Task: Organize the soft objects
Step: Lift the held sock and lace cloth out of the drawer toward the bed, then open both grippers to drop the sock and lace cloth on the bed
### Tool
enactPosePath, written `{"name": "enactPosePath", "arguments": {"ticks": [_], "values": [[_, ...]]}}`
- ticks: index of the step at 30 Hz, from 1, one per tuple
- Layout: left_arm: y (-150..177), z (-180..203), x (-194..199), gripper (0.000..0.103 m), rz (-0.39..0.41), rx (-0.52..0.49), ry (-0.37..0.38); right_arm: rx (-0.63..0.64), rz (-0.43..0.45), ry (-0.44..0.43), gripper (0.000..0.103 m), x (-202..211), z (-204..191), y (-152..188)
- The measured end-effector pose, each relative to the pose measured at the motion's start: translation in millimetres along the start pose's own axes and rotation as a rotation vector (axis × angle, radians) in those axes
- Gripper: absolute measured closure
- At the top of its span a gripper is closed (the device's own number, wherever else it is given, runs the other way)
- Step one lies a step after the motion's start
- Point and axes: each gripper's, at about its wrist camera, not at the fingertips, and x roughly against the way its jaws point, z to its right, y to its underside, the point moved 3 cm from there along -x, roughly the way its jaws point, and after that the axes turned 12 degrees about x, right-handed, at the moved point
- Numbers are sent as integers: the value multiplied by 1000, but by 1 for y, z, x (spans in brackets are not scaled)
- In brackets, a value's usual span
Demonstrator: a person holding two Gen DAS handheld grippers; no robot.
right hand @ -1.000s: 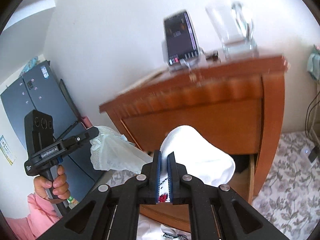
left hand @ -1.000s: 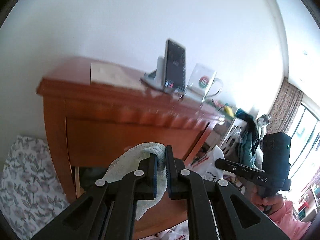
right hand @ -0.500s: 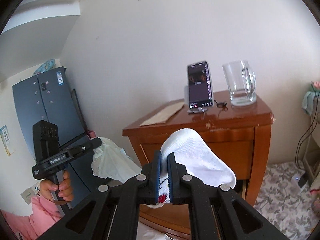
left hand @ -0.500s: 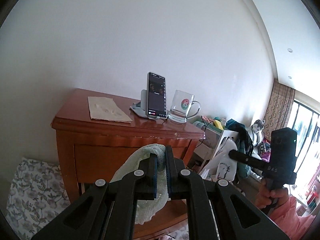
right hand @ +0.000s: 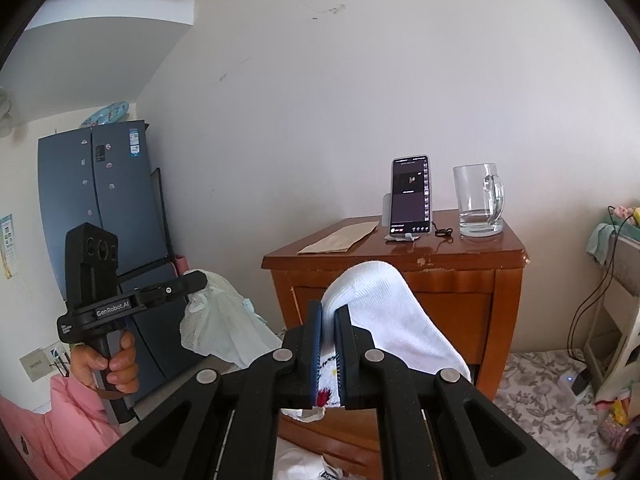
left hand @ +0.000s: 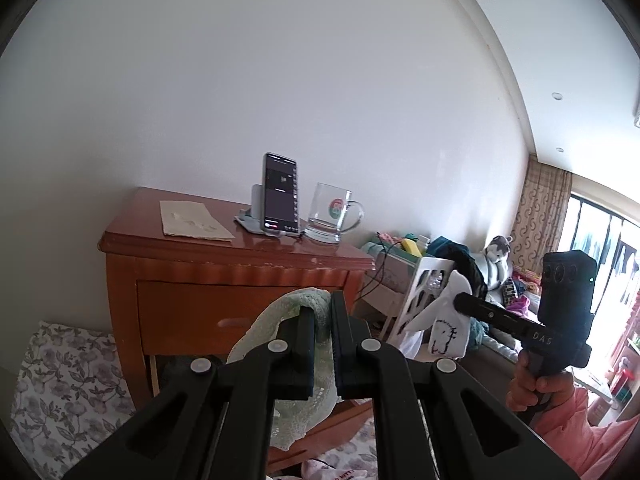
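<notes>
Your left gripper (left hand: pixel 323 344) covers the middle of the pale green cloth (left hand: pixel 260 328) it clamps, your right gripper (right hand: pixel 329 354) hides the white sock's (right hand: pixel 384 312) printed end, the phone (right hand: pixel 410 194) screen is too small to read, and white fabric (right hand: pixel 304 466) below is cut off.

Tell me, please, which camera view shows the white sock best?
The right wrist view. There the white sock fills the centre, clamped between the right gripper, with its ribbed toe and printed cuff visible. The left wrist view shows the same sock only small and far off, hanging from that gripper.
</notes>
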Motion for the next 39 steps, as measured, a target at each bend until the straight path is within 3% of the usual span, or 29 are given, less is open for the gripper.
{"name": "enactPosePath", "arguments": {"ticks": [12, 20, 31, 39], "values": [[38, 15, 5, 96, -68, 20, 53, -52, -42, -46, 96, 10, -13, 33], [71, 6, -6, 96, -160, 80, 42, -126, -172, -59, 94, -6, -13, 73], [120, -23, -36, 96, -327, 153, -54, -226, -401, -58, 94, -42, -9, 140], [169, -56, -73, 96, -477, 187, -224, -308, -567, -44, 94, -72, 2, 194]]}}
